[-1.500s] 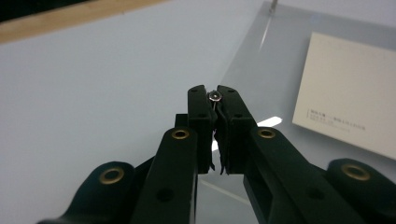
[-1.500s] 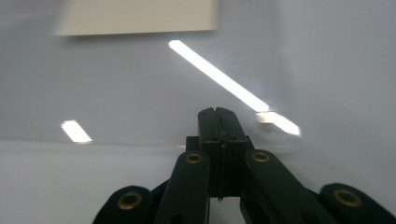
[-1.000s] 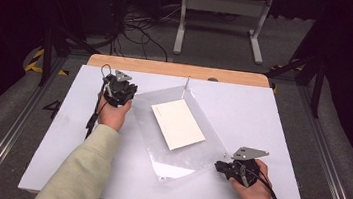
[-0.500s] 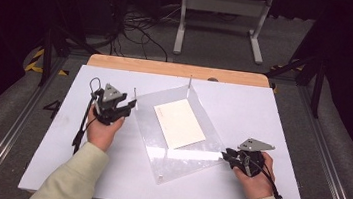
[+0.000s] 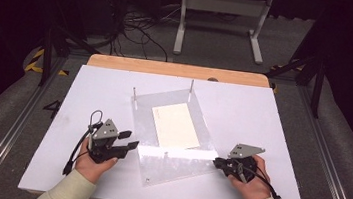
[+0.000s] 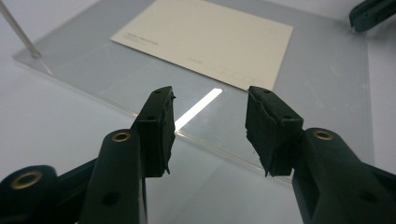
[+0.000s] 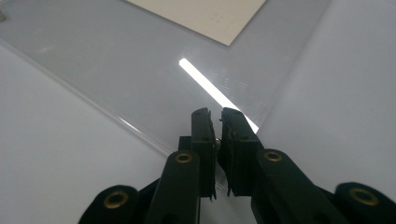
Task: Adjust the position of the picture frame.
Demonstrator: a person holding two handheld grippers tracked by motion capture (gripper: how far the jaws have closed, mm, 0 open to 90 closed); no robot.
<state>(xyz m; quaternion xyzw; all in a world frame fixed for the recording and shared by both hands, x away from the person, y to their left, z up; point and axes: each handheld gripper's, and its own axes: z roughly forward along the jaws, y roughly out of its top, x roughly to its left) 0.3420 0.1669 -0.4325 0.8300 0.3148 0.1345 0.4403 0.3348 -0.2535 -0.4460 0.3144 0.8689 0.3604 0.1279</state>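
A clear acrylic plate (image 5: 173,157) lies on the white table (image 5: 89,99) with a cream card (image 5: 176,125) on it. Thin metal pins (image 5: 191,86) stand at its far corners. My left gripper (image 5: 130,140) is open at the plate's left edge; in the left gripper view its jaws (image 6: 210,121) straddle the edge of the plate (image 6: 116,79), apart from it, with the card (image 6: 205,37) beyond. My right gripper (image 5: 216,161) is at the plate's right corner. In the right gripper view it (image 7: 215,126) is shut on a small metal screw (image 7: 217,141) over the plate (image 7: 116,60).
A wooden strip (image 5: 178,70) runs along the table's far edge. Behind it are cables (image 5: 137,29) and a white stand (image 5: 221,19) on the floor. Another pin (image 6: 16,28) rises at the plate's far corner in the left gripper view.
My left gripper has come from the plate's far left corner toward me along its left edge. The plate has turned and slid a little; the right gripper shifted with its corner.
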